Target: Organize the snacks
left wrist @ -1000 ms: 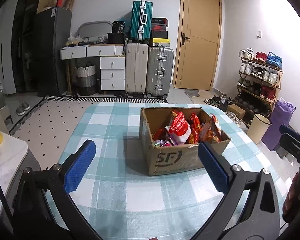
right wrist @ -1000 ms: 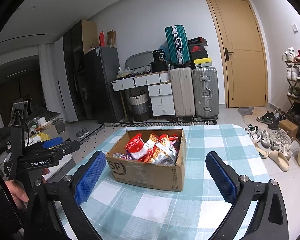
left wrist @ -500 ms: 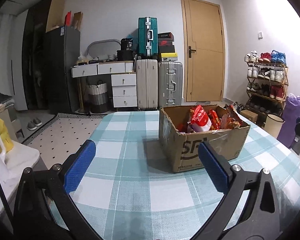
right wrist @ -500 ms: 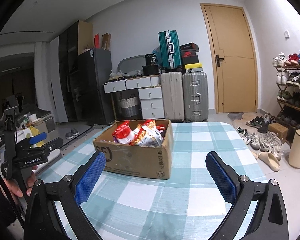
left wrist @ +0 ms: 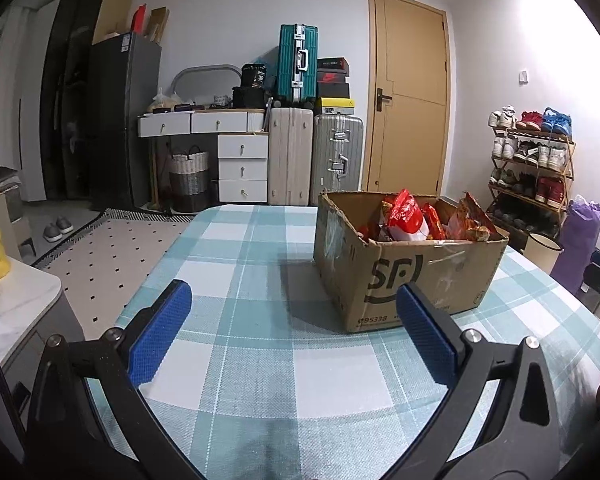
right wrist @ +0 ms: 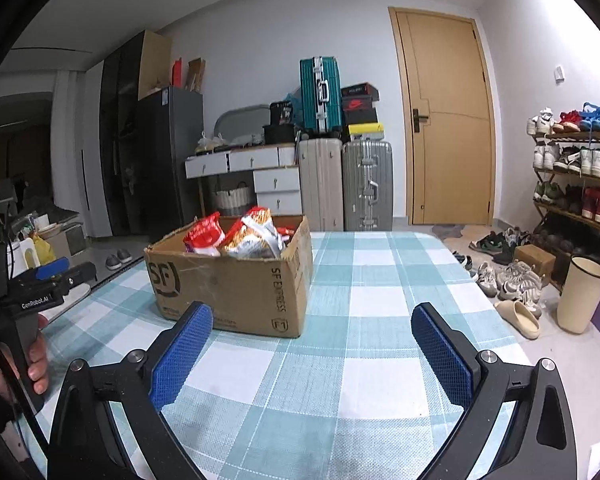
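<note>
An open cardboard box [left wrist: 412, 276] [right wrist: 236, 280] marked SF stands on a table with a teal and white checked cloth [left wrist: 268, 364] [right wrist: 340, 380]. Red and orange snack bags [left wrist: 406, 216] [right wrist: 236, 236] stick out of its top. My left gripper [left wrist: 290, 328] hovers low over the cloth, open and empty, with the box ahead to its right. My right gripper [right wrist: 312, 344] is open and empty too, with the box ahead to its left. In the right wrist view the left gripper's handle [right wrist: 24, 304] shows at the left edge, held by a hand [right wrist: 32, 364].
Beyond the table stand suitcases [left wrist: 316, 160], a white drawer unit [left wrist: 242, 168], a dark fridge [left wrist: 120, 120] and a wooden door [left wrist: 406, 96]. A shoe rack [right wrist: 572, 184], loose shoes [right wrist: 508, 276] and a cream bin [right wrist: 580, 300] line the floor at right.
Both grippers have dropped lower towards the table, so the box now appears nearer and more side-on. The jaws stay open and the box has not moved.
</note>
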`<state>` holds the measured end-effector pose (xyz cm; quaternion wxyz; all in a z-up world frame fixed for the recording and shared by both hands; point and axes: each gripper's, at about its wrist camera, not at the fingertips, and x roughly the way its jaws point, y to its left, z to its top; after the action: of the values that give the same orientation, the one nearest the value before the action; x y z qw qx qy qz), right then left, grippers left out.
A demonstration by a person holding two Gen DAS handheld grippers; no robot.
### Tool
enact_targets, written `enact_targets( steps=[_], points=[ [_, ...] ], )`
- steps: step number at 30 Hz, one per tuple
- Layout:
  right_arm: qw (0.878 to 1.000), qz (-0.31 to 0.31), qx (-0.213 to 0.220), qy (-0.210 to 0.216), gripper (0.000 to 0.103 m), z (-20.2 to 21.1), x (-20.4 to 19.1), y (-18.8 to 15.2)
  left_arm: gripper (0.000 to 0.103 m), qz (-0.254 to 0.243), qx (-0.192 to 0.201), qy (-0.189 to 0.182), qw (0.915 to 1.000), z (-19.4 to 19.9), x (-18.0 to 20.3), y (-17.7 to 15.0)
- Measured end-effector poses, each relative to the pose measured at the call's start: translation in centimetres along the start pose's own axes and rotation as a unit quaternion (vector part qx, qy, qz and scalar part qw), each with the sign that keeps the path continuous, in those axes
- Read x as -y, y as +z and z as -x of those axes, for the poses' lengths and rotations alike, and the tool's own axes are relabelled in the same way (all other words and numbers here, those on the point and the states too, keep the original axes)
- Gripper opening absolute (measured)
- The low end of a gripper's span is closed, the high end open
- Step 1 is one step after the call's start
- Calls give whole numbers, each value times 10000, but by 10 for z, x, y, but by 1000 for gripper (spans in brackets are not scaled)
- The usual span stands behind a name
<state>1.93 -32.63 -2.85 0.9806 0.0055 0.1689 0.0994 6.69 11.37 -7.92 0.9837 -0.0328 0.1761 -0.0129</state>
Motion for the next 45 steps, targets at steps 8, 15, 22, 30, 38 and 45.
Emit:
enact_targets(
  steps=[8, 15, 22, 30, 38, 45],
  points=[
    [9994, 299, -151, -35, 102, -7, -12, -1, 102, -282, 234, -28, 9993, 10, 12, -1],
    [9995, 293, -7, -101, 102, -2, -11, -5, 102, -243, 232, -14, 9994, 11, 13, -1],
    [9996, 262, -6, -109, 102, -2, -10, -5, 102, -248, 232, -15, 9994, 10, 13, -2],
    [9996, 266, -2, -109, 102, -1, -10, -6, 102, -249, 232, -17, 9994, 11, 13, -2],
    [9996, 267, -4, -108, 102, -1, -9, -6, 102, -249, 234, -16, 9994, 11, 13, -2],
    [9996, 269, -2, -109, 102, -1, -9, -6, 102, -250, 234, -16, 9994, 11, 12, -2]
  ],
)
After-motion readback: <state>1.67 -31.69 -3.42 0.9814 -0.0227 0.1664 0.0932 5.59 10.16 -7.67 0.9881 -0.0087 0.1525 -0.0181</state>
